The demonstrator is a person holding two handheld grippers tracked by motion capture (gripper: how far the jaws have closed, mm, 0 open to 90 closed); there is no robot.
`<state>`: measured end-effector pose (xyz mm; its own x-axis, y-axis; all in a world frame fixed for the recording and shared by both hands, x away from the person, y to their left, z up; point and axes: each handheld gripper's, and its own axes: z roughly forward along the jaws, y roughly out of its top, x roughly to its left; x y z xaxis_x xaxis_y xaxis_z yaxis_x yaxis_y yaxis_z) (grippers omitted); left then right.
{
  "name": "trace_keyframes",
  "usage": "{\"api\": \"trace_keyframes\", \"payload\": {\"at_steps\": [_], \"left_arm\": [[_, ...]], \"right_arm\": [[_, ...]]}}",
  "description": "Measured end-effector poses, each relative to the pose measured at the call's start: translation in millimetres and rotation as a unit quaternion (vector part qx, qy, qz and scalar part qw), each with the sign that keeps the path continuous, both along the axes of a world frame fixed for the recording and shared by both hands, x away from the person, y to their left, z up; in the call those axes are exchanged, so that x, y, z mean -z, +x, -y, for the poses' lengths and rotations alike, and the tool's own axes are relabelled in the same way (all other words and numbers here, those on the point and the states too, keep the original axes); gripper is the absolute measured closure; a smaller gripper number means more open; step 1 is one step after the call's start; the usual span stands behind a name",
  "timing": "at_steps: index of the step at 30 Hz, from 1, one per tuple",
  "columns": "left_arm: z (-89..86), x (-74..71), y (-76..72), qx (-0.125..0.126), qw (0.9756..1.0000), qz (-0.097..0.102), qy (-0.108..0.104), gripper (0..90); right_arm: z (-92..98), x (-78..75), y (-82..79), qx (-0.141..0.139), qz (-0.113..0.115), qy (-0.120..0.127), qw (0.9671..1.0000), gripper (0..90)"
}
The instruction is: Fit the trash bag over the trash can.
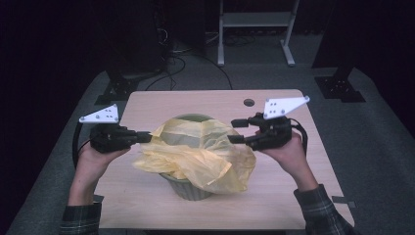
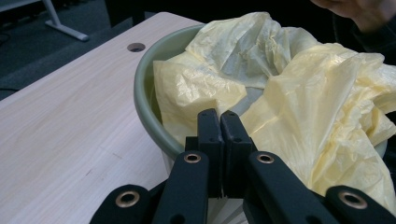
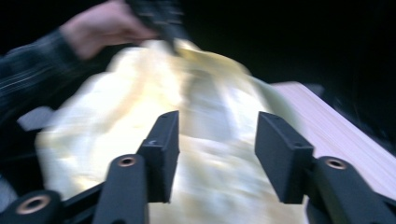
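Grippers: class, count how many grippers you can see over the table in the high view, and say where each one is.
2. The left gripper is at the left edge of the yellow bag, jaws shut there. The right gripper is at the bag's right side, jaws open.

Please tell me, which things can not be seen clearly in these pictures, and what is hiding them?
- Inside of the green bin: covered by the yellow bag in the high view.
- Whether the left gripper pinches the bag: its shut fingers hide the contact in the left gripper view.
- Bag details in the right gripper view: motion blur behind the open right gripper.
- Far room: too dark.
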<state>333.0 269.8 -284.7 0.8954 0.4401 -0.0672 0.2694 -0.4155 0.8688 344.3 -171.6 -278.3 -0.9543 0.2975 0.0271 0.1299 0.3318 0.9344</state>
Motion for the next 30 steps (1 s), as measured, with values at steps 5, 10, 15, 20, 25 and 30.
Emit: {"api": "trace_keyframes", "payload": {"at_steps": [5,10,15,20,25,30], "left_arm": [[-0.6,2.0,-0.7,-0.002,1.0,0.002,0.0,88.6],[-3.9,4.3,-1.6,-0.007,1.0,0.003,0.004,88.7],[-10.6,4.4,-3.6,-0.028,0.9995,0.016,0.003,89.3],[-16.6,8.2,0.4,-0.076,0.9966,0.028,0.013,89.9],[-20.7,21.9,9.0,-0.113,0.9932,0.014,0.022,89.9],[-22.1,42.4,14.9,-0.116,0.9927,-0.022,0.025,90.0]], "right_arm": [[-9.7,21.1,45.7,0.018,-0.083,-0.026,0.996,37.3],[-19.8,35.1,55.7,0.004,-0.114,-0.039,0.9927,68.3],[-20.4,28.5,56.1,0.027,-0.076,-0.039,0.9959,89.3],[-31.4,26.4,69.5,0.078,-0.044,-0.05,0.9947,89.7],[-45.1,36.3,86.7,0.126,-0.033,-0.074,0.9888,89.7],[-56.1,60.2,94.8,0.127,-0.057,-0.101,0.9851,89.9]]}}
